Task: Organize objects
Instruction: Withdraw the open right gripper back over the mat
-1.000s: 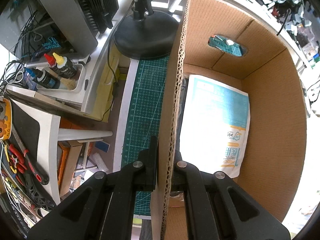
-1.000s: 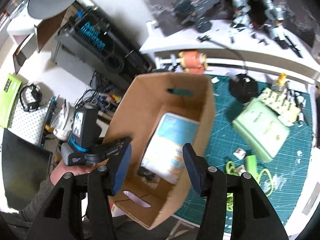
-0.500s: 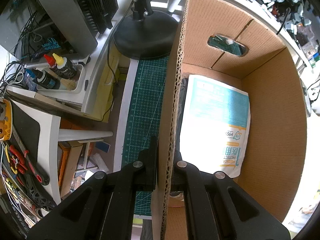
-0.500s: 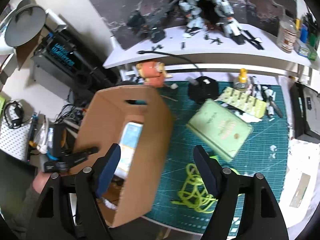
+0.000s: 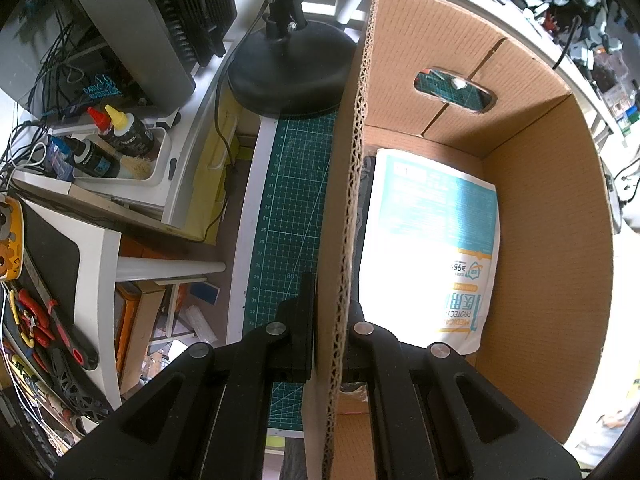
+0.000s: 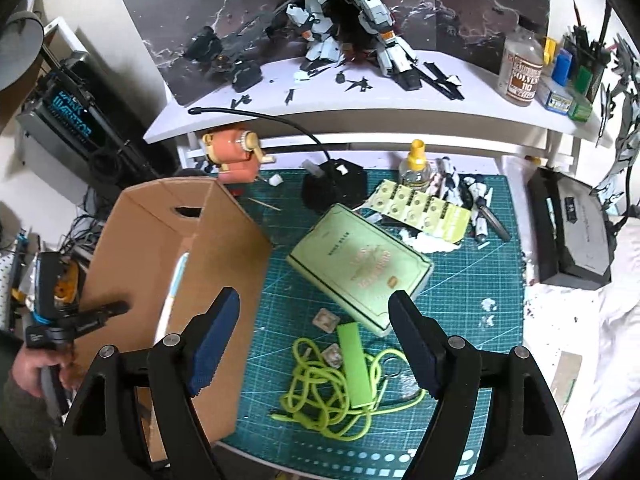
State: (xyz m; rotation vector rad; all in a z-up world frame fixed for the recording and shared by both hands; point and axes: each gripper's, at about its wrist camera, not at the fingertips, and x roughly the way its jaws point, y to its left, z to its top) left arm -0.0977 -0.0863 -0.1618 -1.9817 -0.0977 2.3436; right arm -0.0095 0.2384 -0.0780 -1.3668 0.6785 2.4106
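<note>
Your left gripper [image 5: 330, 320] is closed on the near wall of the cardboard box [image 5: 548, 240], one finger outside, one inside. Your right gripper [image 6: 314, 322] is wide apart and empty, above the green cable [image 6: 320, 384] and green stick [image 6: 354, 364] on the cutting mat [image 6: 472, 280]. If you grab the cable only, I think the loops can drag the stick. The packet [image 5: 432, 240] in the box reads "MEDICAL PROTECT"; the bottle [image 6: 522, 66] reads "SOLVENT 110".
</note>
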